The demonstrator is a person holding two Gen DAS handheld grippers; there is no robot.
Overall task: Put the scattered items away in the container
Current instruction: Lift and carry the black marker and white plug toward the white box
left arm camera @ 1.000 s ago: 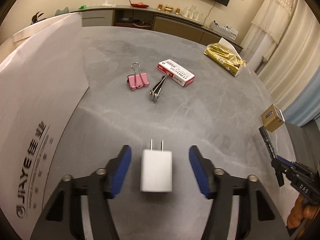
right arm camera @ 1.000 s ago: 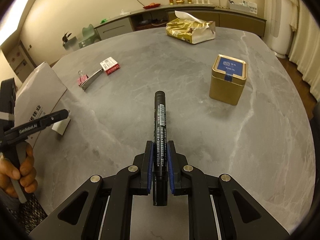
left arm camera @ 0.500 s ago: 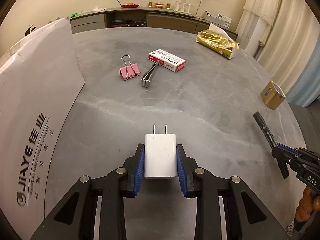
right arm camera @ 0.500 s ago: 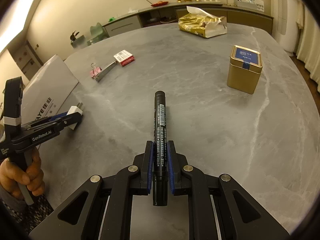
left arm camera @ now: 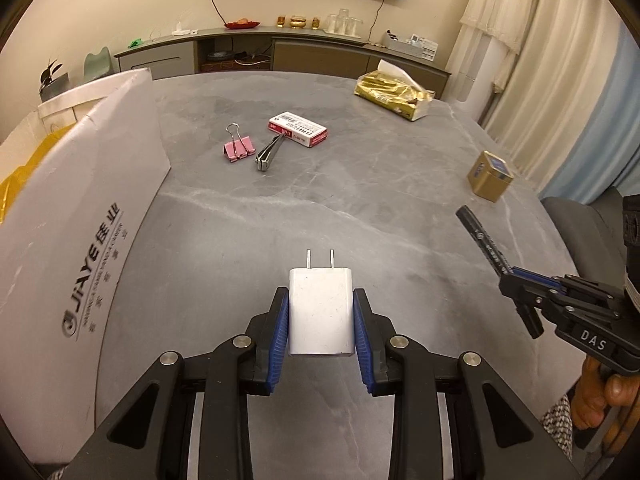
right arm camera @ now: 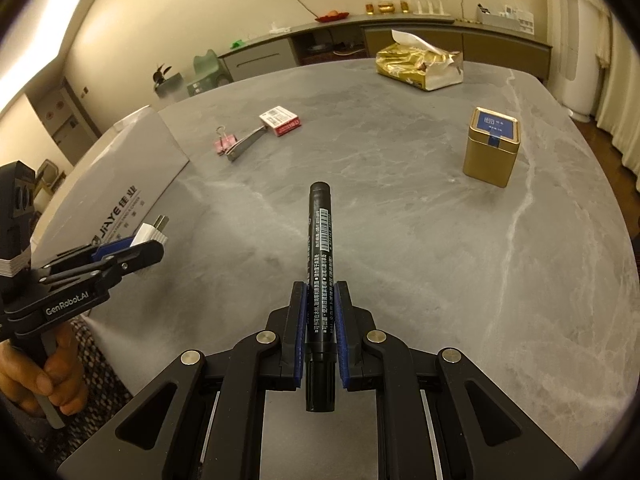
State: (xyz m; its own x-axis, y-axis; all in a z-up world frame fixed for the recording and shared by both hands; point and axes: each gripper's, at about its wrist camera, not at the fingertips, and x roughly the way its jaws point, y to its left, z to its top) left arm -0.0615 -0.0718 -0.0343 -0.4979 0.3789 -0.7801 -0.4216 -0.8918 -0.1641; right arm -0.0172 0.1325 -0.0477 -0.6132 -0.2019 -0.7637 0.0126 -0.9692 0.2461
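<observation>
My left gripper [left arm camera: 321,300] is shut on a white plug adapter [left arm camera: 321,312], prongs pointing forward, held above the grey table; the right wrist view shows the adapter [right arm camera: 147,236] lifted too. My right gripper [right arm camera: 319,292] is shut on a black marker [right arm camera: 319,248], which also appears at the right in the left wrist view [left arm camera: 482,240]. A large white cardboard box [left arm camera: 72,216] stands at the left with its flap up. A pink binder clip [left arm camera: 239,148], a metal nail clipper [left arm camera: 269,154] and a red-and-white staple box [left arm camera: 298,129] lie together farther back.
A gold tin with a blue lid [right arm camera: 493,146] stands at the right side of the table. A gold tissue pack [right arm camera: 420,64] lies at the far edge. A person's hands [right arm camera: 52,368] hold both grippers. A sideboard runs along the back wall.
My left gripper closed on the white plug adapter and lifted it off the table. The right gripper kept its hold on the marker and rose slightly.
</observation>
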